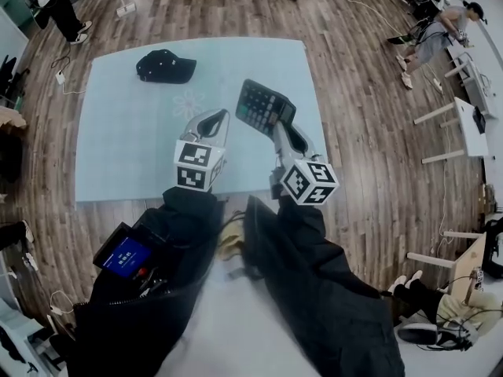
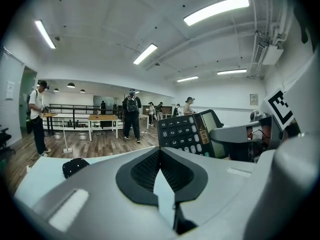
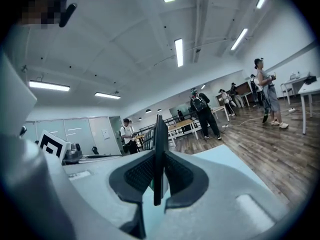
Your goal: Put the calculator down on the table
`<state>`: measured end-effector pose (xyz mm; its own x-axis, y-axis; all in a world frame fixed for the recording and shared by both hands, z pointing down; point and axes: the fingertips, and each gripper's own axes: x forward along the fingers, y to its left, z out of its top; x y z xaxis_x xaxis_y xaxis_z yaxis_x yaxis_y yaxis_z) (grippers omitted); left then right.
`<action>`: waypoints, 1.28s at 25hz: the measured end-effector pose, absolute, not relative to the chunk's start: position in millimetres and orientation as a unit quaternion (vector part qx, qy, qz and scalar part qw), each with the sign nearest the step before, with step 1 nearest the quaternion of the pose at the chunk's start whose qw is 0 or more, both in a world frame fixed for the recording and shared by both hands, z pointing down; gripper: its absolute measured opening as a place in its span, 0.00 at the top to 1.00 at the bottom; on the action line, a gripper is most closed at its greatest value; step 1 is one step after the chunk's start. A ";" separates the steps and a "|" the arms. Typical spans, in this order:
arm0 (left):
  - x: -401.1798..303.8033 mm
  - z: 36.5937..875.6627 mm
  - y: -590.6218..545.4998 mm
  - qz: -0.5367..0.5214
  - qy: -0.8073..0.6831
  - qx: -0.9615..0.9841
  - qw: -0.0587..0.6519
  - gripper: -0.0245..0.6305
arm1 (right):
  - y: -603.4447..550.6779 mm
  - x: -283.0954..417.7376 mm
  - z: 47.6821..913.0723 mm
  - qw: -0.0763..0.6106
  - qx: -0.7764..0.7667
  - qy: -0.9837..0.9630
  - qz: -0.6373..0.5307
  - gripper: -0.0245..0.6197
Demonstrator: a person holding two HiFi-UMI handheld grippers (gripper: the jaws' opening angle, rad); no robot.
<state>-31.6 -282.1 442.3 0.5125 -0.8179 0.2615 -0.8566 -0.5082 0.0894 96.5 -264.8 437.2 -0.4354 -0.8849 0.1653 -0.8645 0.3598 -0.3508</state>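
step: set-down not yet done | calculator point(image 1: 263, 106) clamped edge-on in right tongs point(image 1: 277, 126), held above tabletop point(image 1: 126, 140), frame centre | left tongs point(image 1: 215, 118) closed, empty | next: calculator to be lowered flat onto tabletop, then grip released

- calculator point(image 1: 264, 106): black plastic, key face slightly glossy.
- left hand-held gripper point(image 1: 214, 121) and right hand-held gripper point(image 1: 280, 129): smooth matt grey plastic shells; black pads point(image 2: 142, 170) with a fine ribbed texture.
- bench point(image 1: 126, 148): pale blue matt cover with a faint grid.
- cap point(image 1: 165, 66), at ten o'clock from the calculator: black matt cloth.
- floor point(image 1: 369, 132): brown wood planks, light sheen.
- sleeves point(image 1: 314, 289): dark matt cloth.
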 end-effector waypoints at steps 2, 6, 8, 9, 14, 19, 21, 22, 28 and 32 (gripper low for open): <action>-33.3 460.2 -282.8 0.102 -0.486 0.860 0.120 0.96 | -266.6 94.9 456.7 0.014 -0.527 0.822 -0.214 0.89; -40.8 500.8 -279.1 0.124 -0.487 0.849 0.164 0.96 | -264.4 94.6 501.6 -0.023 -0.529 0.811 -0.250 0.89; -43.6 516.2 -277.0 0.134 -0.486 0.844 0.181 0.96 | -262.3 96.5 520.9 -0.037 -0.530 0.804 -0.267 0.89; -44.0 523.0 -276.4 0.141 -0.485 0.843 0.186 0.96 | -261.8 97.8 529.8 -0.043 -0.530 0.801 -0.275 0.89; -42.5 563.5 -271.0 0.176 -0.475 0.835 0.215 0.96 | -260.9 97.0 574.5 -0.074 -0.523 0.790 -0.311 0.89; -44.5 606.7 -259.1 0.213 -0.463 0.824 0.248 0.96 | -255.9 89.7 613.1 -0.106 -0.511 0.780 -0.345 0.88; -46.4 620.1 -253.6 0.224 -0.460 0.819 0.260 0.96 | -252.8 87.3 623.0 -0.112 -0.505 0.778 -0.357 0.88; -47.1 626.0 -251.0 0.230 -0.458 0.817 0.265 0.96 | -251.7 86.3 628.2 -0.115 -0.502 0.776 -0.364 0.88; -49.3 656.6 -235.9 0.261 -0.441 0.807 0.292 0.96 | -242.1 78.2 671.3 -0.157 -0.486 0.760 -0.401 0.88; -54.8 673.5 -227.0 0.275 -0.434 0.799 0.312 0.96 | -235.3 73.7 693.7 -0.175 -0.477 0.751 -0.422 0.88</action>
